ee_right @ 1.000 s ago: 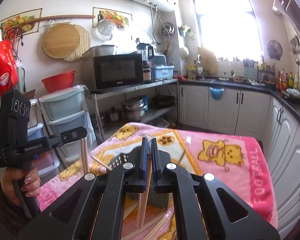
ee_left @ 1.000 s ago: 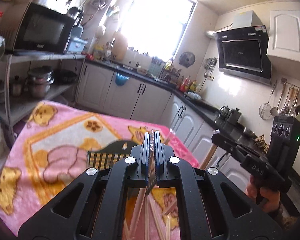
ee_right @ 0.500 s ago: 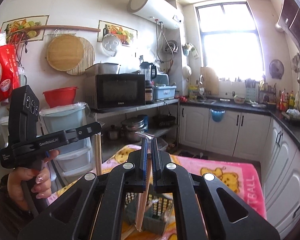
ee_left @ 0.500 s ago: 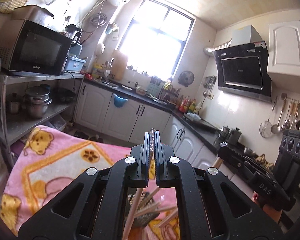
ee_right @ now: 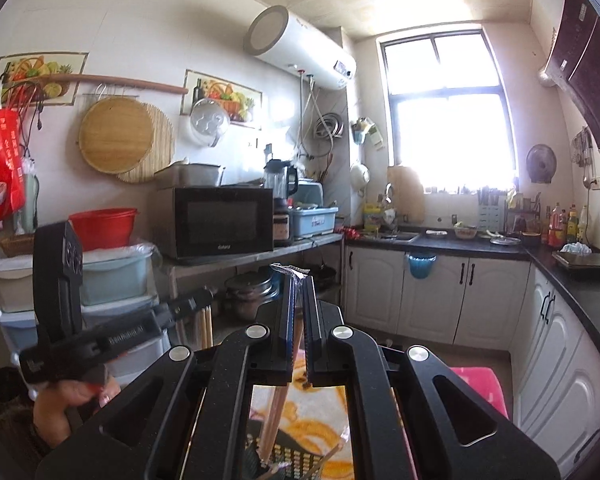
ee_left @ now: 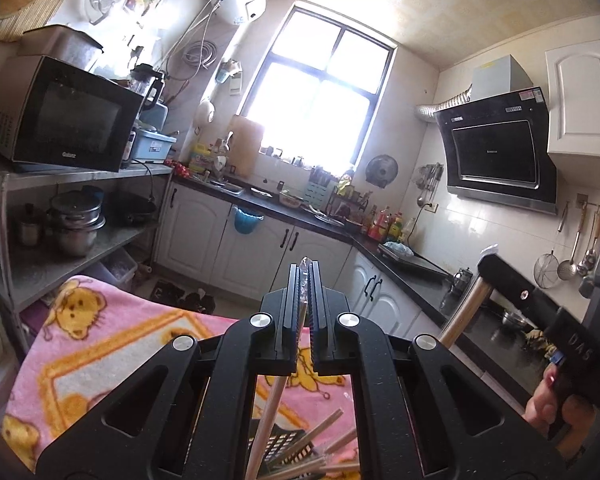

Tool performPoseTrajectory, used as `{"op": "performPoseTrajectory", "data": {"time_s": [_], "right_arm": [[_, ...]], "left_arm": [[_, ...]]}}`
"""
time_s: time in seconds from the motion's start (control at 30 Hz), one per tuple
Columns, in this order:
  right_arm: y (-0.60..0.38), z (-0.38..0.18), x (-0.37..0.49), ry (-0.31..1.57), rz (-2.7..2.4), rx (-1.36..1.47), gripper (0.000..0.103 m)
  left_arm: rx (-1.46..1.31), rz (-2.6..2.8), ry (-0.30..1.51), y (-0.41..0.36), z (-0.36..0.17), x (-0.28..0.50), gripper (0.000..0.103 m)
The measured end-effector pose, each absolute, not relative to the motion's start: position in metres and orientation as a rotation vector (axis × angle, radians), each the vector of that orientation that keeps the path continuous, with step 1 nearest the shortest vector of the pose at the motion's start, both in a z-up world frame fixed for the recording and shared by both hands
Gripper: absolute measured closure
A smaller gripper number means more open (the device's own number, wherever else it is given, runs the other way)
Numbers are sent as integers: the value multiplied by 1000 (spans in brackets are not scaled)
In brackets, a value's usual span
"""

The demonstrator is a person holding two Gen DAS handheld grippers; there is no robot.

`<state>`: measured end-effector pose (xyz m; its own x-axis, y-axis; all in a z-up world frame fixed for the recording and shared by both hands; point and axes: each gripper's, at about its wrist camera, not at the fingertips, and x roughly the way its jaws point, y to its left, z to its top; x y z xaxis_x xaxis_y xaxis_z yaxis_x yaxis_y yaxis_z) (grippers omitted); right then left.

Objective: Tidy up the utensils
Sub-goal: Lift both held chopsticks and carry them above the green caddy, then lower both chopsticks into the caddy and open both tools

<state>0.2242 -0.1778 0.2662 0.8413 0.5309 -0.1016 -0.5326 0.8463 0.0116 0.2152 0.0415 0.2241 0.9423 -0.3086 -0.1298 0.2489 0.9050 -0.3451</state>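
My left gripper (ee_left: 305, 276) is shut on a plastic-wrapped pair of wooden chopsticks (ee_left: 274, 396), which hang down toward a dark slotted basket (ee_left: 288, 446) holding several more chopsticks. My right gripper (ee_right: 297, 286) is shut on another wrapped pair of chopsticks (ee_right: 278, 412) above the same dark basket (ee_right: 296, 460). Each gripper shows in the other's view: the right one (ee_left: 488, 268) with its chopsticks (ee_left: 462, 308), the left one (ee_right: 204, 300) with its chopsticks (ee_right: 205, 326). Both are raised high above the table.
A pink cartoon blanket (ee_left: 100, 352) covers the table. A metal shelf (ee_left: 80, 172) with a microwave and pots stands at the left. White cabinets and a dark counter (ee_left: 300, 216) run along the back and right. Stacked plastic bins (ee_right: 112, 280) are by the shelf.
Both grippers have risen and tilted upward with their chopsticks. The basket and blanket have dropped to the bottom of both views.
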Motion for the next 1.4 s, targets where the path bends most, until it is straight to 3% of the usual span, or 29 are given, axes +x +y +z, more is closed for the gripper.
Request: {"op": "performPoseTrajectory", "data": {"time_s": [0.4, 1.4], "right_arm": [[-177, 253, 248, 128, 543, 2, 99], [-158, 158, 269, 333, 537, 12, 99]], "left_arm": [[-326, -264, 181, 32, 197, 241, 101], [-306, -295, 275, 19, 125, 242, 101]]}}
